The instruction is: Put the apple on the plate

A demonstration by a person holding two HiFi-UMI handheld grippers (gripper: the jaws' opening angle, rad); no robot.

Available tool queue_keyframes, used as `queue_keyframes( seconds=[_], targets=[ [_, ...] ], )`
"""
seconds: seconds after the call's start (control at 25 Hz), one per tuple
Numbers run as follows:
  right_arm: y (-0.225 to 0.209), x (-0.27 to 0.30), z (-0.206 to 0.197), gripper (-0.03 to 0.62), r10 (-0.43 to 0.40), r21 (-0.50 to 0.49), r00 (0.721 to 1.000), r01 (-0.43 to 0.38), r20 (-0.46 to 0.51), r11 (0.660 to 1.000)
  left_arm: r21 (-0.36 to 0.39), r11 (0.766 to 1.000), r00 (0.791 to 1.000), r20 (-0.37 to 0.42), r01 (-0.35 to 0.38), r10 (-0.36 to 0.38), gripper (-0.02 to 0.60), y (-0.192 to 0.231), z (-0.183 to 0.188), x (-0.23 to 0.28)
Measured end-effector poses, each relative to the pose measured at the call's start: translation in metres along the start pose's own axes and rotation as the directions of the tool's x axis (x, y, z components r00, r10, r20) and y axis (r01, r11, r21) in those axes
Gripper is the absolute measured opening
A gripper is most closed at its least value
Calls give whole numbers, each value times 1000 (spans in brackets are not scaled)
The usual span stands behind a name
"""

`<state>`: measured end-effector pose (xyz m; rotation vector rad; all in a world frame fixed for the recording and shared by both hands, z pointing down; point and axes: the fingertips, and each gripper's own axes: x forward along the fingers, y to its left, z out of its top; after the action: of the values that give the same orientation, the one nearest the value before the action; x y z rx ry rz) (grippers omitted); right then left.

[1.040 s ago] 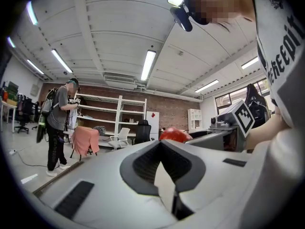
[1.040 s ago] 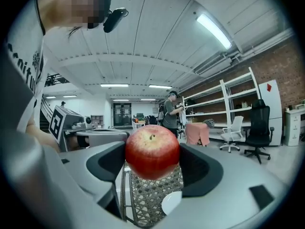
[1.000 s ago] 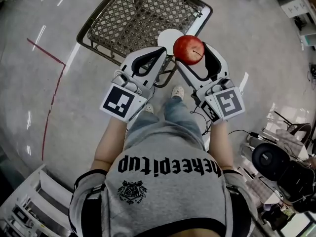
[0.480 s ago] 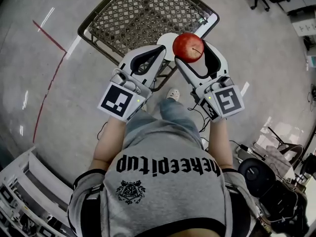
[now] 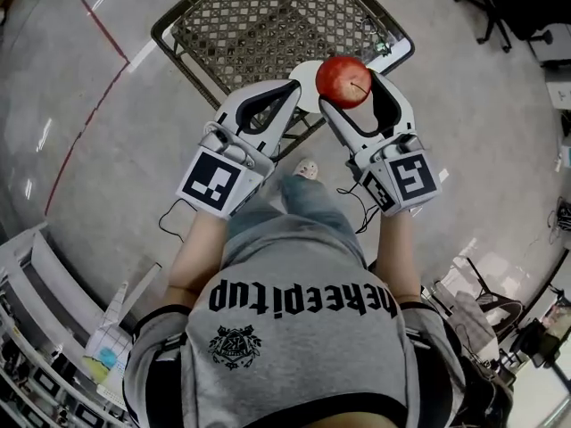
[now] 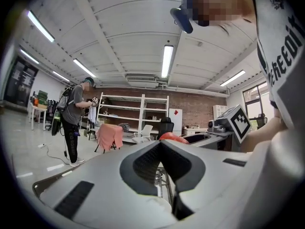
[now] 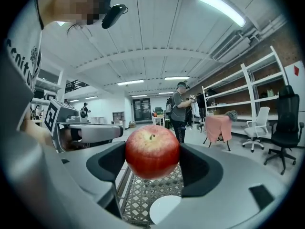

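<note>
Head view: right tool (image 5: 347,90) clasps apple (image 5: 343,79) above mesh table (image 5: 268,25), grey floor (image 5: 107,159); left tool (image 5: 293,87) pinched empty.

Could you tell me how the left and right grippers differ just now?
The right gripper is shut on the apple; the left gripper is shut on nothing. The right gripper's jaws stand apart around it; the left gripper's meet at the tips. Both point towards the plate.
</note>
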<state>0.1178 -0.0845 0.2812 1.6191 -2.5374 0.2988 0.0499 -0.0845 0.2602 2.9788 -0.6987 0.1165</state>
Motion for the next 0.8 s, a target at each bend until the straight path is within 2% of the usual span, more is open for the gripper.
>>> queue_keyframes(
  seconds=[0.12,0.56,0.8],
  targets=[
    [-6,5,-3,359,32,-7,999,-32,-10,999,-21,999,999,-43,-33,33,18,-1,-6,2],
    [-30,32,-36,359,127,-14,989,-129,-69,992,-42,987,986,-65,-154,151,18,8,-21,11],
    [-38,47,-56,358,154,-20,982,-157,-112,987,-56,979,978,-87,-197,192,18,17,-31,15]
  ],
)
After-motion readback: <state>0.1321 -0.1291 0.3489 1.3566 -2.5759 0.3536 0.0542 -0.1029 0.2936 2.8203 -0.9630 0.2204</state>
